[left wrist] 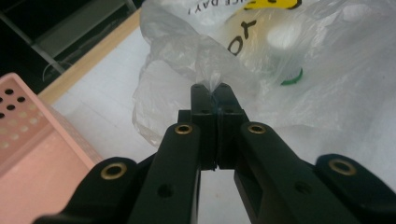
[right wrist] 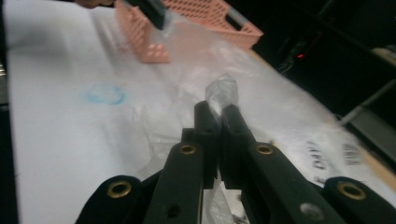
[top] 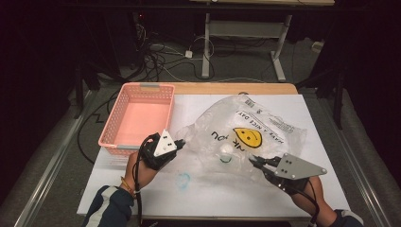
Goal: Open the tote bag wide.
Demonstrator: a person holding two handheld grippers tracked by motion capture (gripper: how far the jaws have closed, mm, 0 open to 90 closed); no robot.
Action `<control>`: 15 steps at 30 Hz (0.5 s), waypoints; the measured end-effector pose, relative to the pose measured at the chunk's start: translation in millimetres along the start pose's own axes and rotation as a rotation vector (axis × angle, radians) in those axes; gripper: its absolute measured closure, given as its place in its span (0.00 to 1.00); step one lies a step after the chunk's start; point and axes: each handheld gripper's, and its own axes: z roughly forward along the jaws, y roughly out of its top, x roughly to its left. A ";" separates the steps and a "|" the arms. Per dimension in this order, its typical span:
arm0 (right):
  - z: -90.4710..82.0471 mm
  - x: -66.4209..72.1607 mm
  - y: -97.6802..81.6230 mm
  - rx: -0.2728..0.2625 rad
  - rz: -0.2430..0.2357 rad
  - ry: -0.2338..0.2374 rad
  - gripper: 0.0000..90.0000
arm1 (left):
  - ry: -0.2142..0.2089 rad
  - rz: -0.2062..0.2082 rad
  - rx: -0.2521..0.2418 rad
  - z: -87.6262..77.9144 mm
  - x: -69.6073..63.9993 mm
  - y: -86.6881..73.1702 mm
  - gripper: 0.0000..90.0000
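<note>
Both edges of plastic bag point(top: 246, 135) already pinched: left gripper point(top: 178, 143) clamped on the film near pink basket point(top: 137, 118), right gripper point(top: 255, 163) clamped on a bunched fold at the near right side. Lay mid-table point(top: 293, 189), still slack, with 1 white green-ringed container point(left wrist: 282, 42) inside. Probably left: lifting or spreading the mouth, emptying, perhaps into the basket.

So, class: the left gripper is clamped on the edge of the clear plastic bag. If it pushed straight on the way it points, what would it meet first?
The left gripper would press into the clear plastic bag first; beyond it, probably the white bottle inside, though depth is unclear.
</note>
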 end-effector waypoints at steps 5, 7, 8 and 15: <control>-8.7 -21.9 9.0 -0.035 -0.008 -0.107 1.00 | 0.008 0.004 -0.033 -1.7 1.4 11.0 0.96; -10.0 -29.6 11.0 -0.044 -0.006 -0.139 1.00 | 0.010 0.000 -0.047 -2.2 2.6 14.6 0.96; -10.0 -33.0 11.6 -0.047 -0.003 -0.151 1.00 | 0.013 -0.002 -0.055 -2.4 2.9 16.0 0.96; -8.7 -46.9 13.9 -0.060 0.009 -0.204 1.00 | 0.032 0.013 -0.094 -11.2 2.0 22.2 0.96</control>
